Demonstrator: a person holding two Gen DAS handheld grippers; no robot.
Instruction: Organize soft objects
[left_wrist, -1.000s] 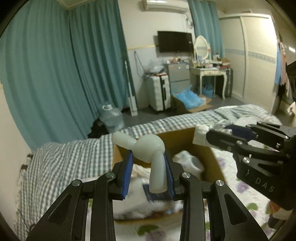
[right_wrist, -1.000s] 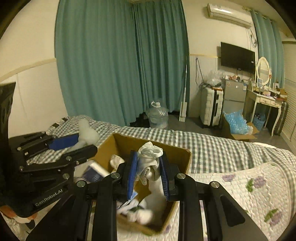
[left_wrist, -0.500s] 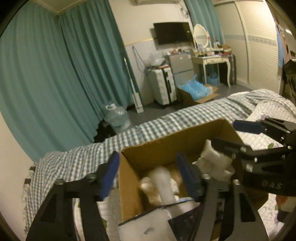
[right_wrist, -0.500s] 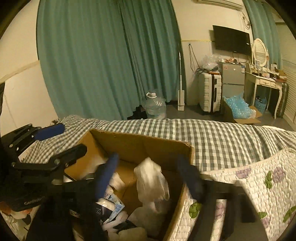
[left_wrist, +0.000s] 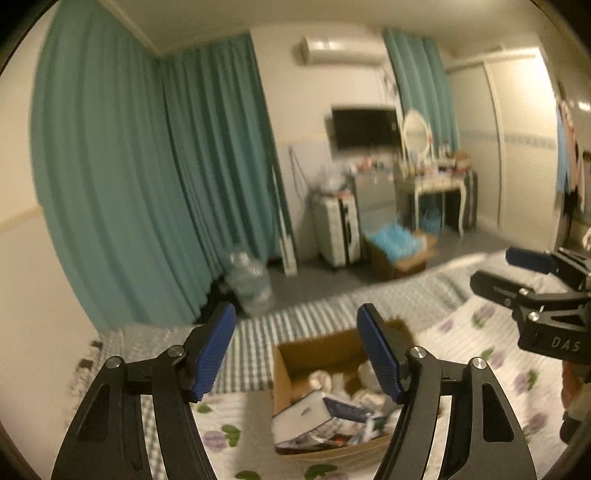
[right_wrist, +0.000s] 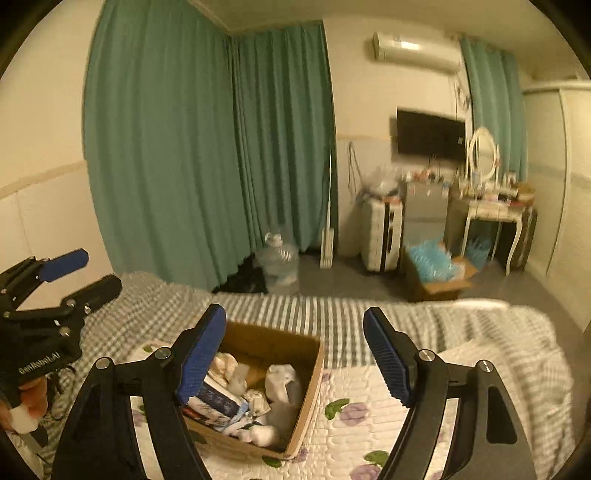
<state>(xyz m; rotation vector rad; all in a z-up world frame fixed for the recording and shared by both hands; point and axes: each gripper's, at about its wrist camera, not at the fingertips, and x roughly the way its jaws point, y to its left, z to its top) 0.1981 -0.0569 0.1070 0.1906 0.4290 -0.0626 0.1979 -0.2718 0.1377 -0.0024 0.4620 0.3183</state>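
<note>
Both the left gripper and right gripper hang spread and empty above the cardboard box; dropping back in carelessly could crush the soft things inside or tip it on the bed.

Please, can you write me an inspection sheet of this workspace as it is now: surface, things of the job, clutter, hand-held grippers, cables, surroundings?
Surface: bed with a grey checked sheet and a floral quilt.
Job's things: cardboard box stands open on the quilt; white soft items and a blue-and-white packet lie inside.
Clutter: nothing seen on the bed outside the box.
Grippers: left hand-held gripper open, empty, above the box; right hand-held gripper open, empty.
Cables: thin wires hang on the wall near the TV; none seen on the bed.
Surroundings: teal curtains, water jug, suitcase, dressing table, air conditioner.
</note>
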